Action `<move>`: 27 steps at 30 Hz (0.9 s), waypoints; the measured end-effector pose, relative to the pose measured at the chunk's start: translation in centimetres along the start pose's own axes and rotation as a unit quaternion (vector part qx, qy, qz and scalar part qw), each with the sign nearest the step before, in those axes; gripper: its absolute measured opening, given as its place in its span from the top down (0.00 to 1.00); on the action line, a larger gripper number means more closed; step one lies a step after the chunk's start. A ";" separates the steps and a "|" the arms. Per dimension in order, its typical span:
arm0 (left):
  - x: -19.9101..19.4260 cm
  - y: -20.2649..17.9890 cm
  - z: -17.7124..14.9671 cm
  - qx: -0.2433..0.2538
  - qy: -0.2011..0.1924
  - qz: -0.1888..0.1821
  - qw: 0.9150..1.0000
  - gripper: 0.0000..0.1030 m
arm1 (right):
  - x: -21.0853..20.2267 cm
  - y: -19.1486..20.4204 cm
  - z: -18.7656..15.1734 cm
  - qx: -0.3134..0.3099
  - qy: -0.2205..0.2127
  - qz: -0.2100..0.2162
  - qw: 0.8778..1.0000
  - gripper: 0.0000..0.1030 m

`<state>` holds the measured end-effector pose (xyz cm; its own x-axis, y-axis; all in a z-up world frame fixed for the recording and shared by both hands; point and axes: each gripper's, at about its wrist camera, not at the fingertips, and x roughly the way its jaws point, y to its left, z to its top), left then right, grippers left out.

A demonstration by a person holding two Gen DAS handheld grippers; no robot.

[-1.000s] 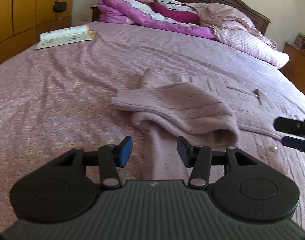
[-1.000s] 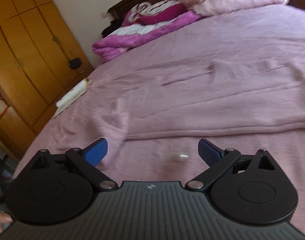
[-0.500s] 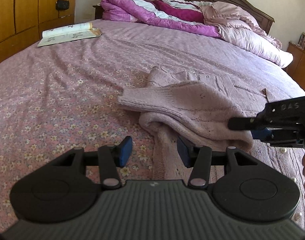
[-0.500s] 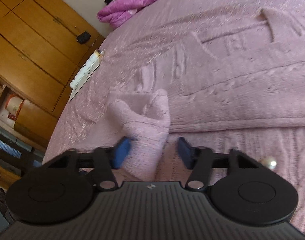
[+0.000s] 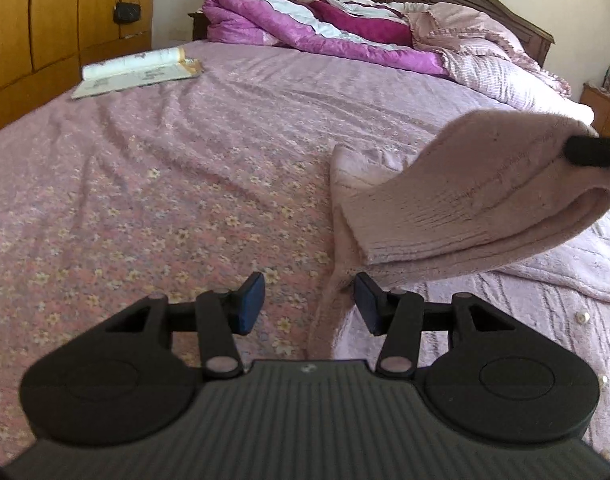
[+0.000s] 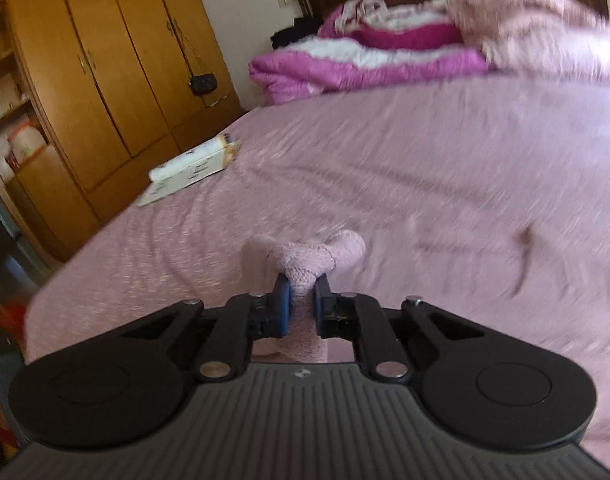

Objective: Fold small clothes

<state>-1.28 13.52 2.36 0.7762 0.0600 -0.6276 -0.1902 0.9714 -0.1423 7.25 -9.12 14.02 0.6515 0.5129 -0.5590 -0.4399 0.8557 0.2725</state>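
Note:
A pale pink knitted sweater (image 5: 477,196) lies on the bed at the right of the left wrist view. One folded sleeve is lifted off the bed. My right gripper (image 6: 303,304) is shut on that sleeve (image 6: 305,268) and holds it up; its dark tip shows in the left wrist view (image 5: 593,152) at the right edge. My left gripper (image 5: 309,304) is open and empty, low over the bed, with the sweater's edge (image 5: 329,304) running between its fingers.
The bed has a pink flowered sheet (image 5: 145,200). An open book (image 5: 141,70) lies at its far left. Rumpled magenta and pink quilts (image 5: 345,28) are heaped at the headboard. Wooden wardrobes (image 6: 105,80) stand left of the bed.
My right gripper closed on the folded sleeve and raised it up and to the right. My left gripper stayed open and shifted slightly left of the sweater's edge.

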 end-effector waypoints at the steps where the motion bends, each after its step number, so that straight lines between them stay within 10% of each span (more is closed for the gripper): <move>1: 0.1 -0.1 -0.1 0.000 0.002 -0.002 1.000 0.50 | -0.4 -0.4 0.0 -0.008 -0.002 -0.010 1.000 0.88; 13: 0.8 -1.6 -1.1 0.043 0.006 0.008 0.999 0.49 | 4.4 -6.7 -6.7 0.051 0.062 -0.089 0.993 0.82; 19: -0.2 -1.5 -1.0 0.050 0.010 0.006 0.999 0.48 | 4.1 -5.1 -6.6 0.044 0.053 -0.098 0.993 0.59; 21: -0.7 -1.2 -0.8 0.047 0.014 0.003 0.999 0.48 | 3.2 -3.6 -6.2 0.016 0.035 -0.122 0.992 0.37; 27: -2.4 -0.1 -0.1 0.037 0.008 0.000 0.999 0.48 | 2.1 1.0 -5.7 -0.036 0.010 -0.095 0.995 0.32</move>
<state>-3.20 13.25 3.83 0.7664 0.0568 -0.6398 -0.1445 0.9858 -0.0855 4.60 -7.54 8.63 0.7156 0.3399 -0.6102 -0.3526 0.9299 0.1045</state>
